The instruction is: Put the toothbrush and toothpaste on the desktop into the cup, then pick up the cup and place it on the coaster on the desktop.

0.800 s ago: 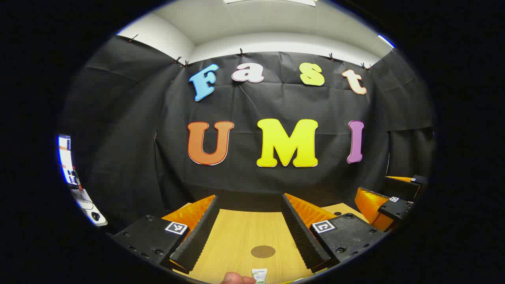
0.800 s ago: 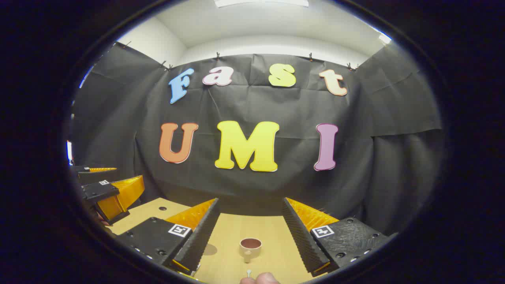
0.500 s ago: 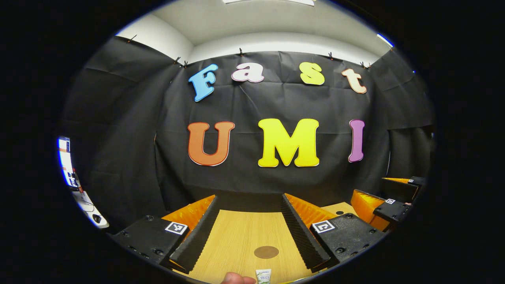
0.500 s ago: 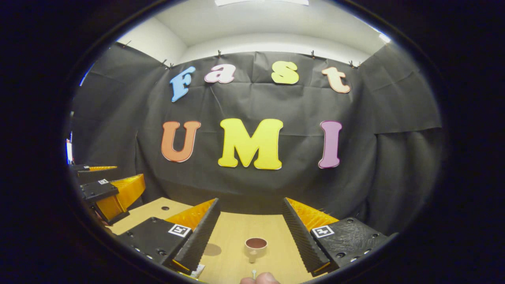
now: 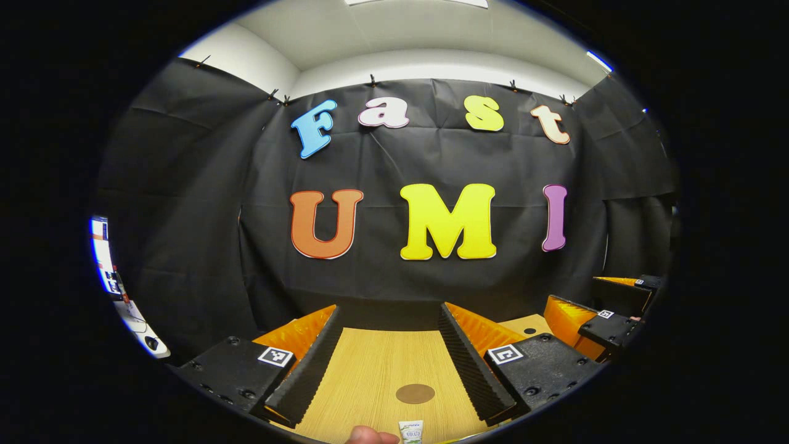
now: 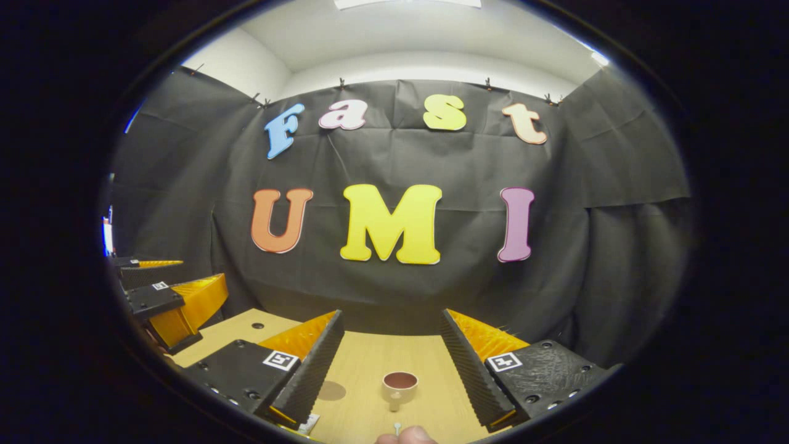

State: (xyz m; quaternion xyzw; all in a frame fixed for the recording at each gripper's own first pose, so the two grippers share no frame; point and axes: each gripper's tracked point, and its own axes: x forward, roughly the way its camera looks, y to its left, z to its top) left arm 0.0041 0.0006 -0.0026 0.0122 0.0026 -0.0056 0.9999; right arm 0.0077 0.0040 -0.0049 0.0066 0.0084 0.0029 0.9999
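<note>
Your cup (image 6: 399, 386) stands upright on the bench (image 6: 363, 364) — coaster (image 5: 415, 393) just left; both grippers' fingers spread, holding nothing.

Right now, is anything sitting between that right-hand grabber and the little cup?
Nothing visible does. In the right gripper view the cup stands on bare desktop ahead of the open right gripper, between its spread fingers. The coaster lies apart, to the cup's left.
</note>
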